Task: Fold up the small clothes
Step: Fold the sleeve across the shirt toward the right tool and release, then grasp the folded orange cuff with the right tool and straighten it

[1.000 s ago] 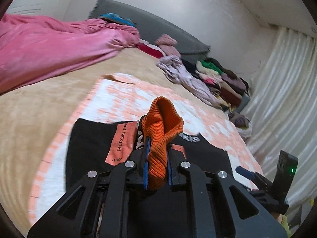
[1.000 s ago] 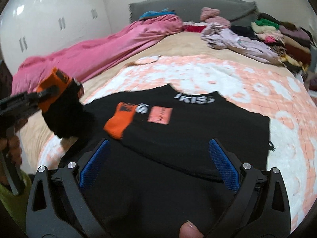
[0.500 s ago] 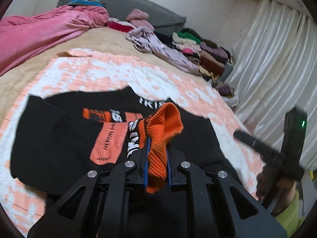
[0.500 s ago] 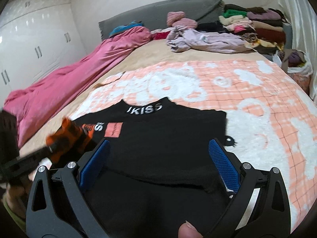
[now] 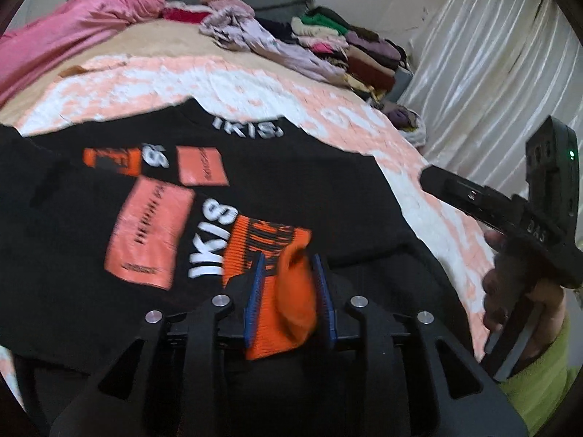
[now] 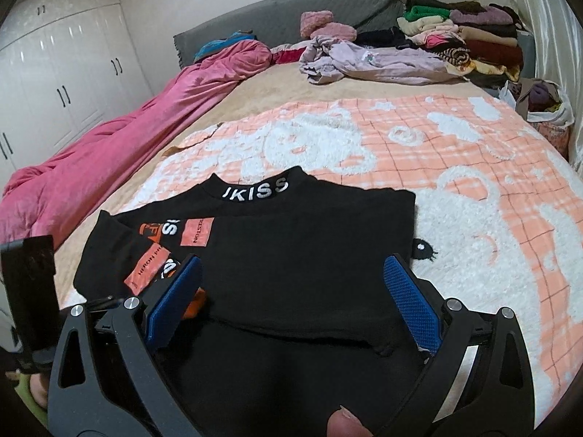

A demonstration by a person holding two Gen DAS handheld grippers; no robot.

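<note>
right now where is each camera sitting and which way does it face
Left wrist: on the left gripper, looking down along its opening jaws, orange cuff between them, over the black top; the right gripper and a hand show at right.
Right wrist: on the right gripper, jaws wide and empty, facing up the bed to the headboard; a fingertip shows below.
Shared: the black top, blanket, clothes pile.

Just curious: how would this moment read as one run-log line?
left gripper: opening, orange cuff between pads | right gripper: open, empty, over black top | bed
</note>
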